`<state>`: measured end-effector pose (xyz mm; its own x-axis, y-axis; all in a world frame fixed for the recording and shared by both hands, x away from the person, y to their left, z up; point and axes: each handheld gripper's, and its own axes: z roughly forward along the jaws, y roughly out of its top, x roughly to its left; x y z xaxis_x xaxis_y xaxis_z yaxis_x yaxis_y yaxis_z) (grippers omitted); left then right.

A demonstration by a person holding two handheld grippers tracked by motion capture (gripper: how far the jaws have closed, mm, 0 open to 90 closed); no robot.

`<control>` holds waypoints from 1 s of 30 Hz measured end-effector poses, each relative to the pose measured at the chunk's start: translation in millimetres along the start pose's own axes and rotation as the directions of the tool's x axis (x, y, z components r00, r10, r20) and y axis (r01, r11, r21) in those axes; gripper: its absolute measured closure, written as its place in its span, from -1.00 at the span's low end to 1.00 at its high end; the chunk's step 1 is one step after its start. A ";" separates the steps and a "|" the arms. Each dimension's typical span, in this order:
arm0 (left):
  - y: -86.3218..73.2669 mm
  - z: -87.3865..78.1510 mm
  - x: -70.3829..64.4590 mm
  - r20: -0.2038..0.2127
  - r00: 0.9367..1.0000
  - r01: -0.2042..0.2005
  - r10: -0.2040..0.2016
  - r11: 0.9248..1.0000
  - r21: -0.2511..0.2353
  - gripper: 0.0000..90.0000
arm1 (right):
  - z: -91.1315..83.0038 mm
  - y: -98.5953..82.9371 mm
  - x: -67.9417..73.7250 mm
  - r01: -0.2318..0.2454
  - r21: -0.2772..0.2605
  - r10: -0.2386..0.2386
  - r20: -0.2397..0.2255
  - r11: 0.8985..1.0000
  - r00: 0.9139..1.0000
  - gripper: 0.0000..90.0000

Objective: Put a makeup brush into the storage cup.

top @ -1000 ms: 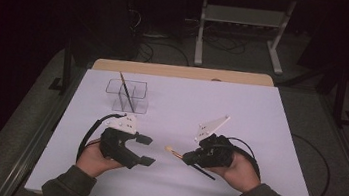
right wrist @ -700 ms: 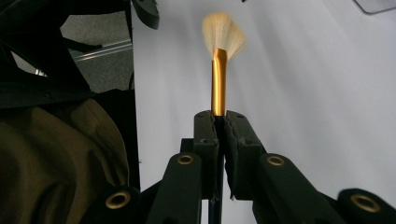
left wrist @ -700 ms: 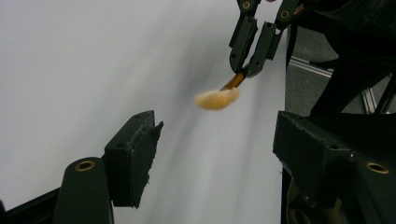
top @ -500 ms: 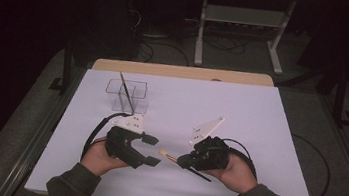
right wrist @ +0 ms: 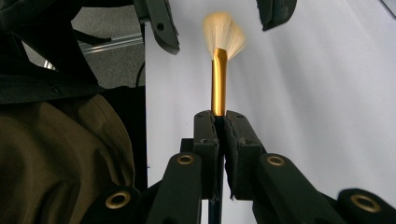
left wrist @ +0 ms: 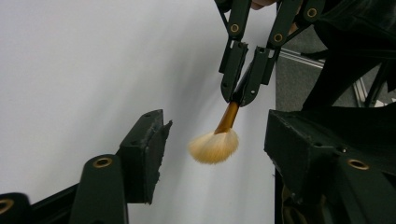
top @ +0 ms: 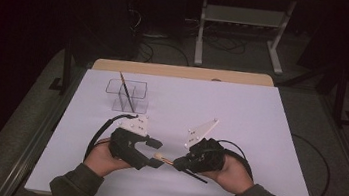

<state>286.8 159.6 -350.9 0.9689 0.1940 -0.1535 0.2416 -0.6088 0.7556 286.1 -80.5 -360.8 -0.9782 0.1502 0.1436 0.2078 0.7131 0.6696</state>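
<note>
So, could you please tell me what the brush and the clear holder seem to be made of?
Brush: glossy gold ferrule, likely metal by its sheen; pale, soft, fluffy bristles, fibre unclear. Holder: see-through, so probably clear acrylic or glass.

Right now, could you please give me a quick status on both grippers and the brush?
Right hand-held gripper shut on makeup brush. Left hand-held gripper open, bristles between its jaws, untouched. Nothing in the way.
</note>
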 end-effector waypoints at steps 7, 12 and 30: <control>-0.4 5.9 -0.3 0.031 1.000 -0.001 0.001 1.000 0.027 -0.08 | 1.5 0.9 1.8 0.009 -0.002 -0.009 -0.010 1.000 1.000 0.84; -0.5 9.4 -0.4 0.051 0.999 -0.010 0.008 0.999 0.038 0.04 | 2.1 1.4 2.7 0.019 -0.006 -0.019 -0.012 1.000 1.000 0.84; -2.1 13.5 0.9 0.077 0.997 -0.012 0.008 0.999 0.049 0.30 | 7.0 2.9 3.4 0.034 -0.003 -0.034 -0.025 0.999 0.999 0.84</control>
<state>287.8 150.6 -361.2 0.9721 0.1294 -0.1954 0.2321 -0.6479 0.7255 283.3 -73.1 -363.5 -0.9843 0.1087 0.1387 0.1744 0.7156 0.6764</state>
